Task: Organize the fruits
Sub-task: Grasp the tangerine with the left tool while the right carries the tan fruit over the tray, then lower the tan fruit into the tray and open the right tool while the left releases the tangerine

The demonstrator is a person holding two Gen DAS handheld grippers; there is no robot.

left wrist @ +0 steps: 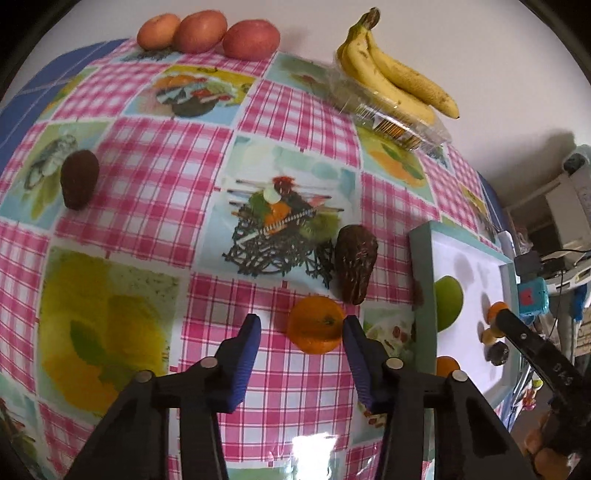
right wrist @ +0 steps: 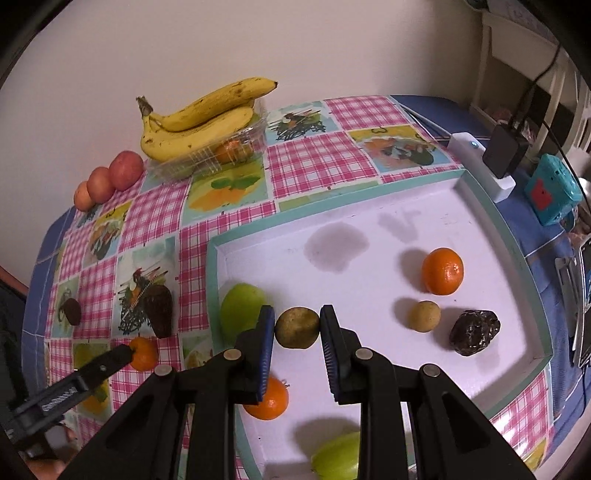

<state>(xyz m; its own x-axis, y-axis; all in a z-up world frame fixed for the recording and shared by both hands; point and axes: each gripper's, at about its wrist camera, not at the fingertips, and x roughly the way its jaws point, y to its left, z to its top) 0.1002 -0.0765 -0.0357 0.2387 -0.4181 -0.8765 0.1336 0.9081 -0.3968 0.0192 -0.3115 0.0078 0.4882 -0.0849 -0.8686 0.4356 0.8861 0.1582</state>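
An orange [left wrist: 316, 325] lies on the checked tablecloth between the blue pads of my left gripper [left wrist: 301, 330]. The right pad is at its side and a gap shows on the left, so the jaws stand open. My right gripper [right wrist: 297, 334] is shut on a round yellow-green fruit [right wrist: 297, 328] above the white, teal-rimmed tray [right wrist: 214, 258]. In the tray lie a green fruit [right wrist: 240, 306], two oranges [right wrist: 442, 271], a small yellow fruit [right wrist: 424, 315], a dark wrinkled fruit [right wrist: 474, 332] and a green star fruit [right wrist: 338, 459]. Two dark avocados [left wrist: 354, 264] lie on the cloth.
Bananas [left wrist: 395, 74] rest on a clear plastic box at the back by the wall. Three reddish fruits [left wrist: 207, 31] line the far edge. The tray's rim [left wrist: 421, 280] stands just right of the orange. A white charger block [right wrist: 495, 173] and a teal device [right wrist: 550, 192] sit beyond the tray.
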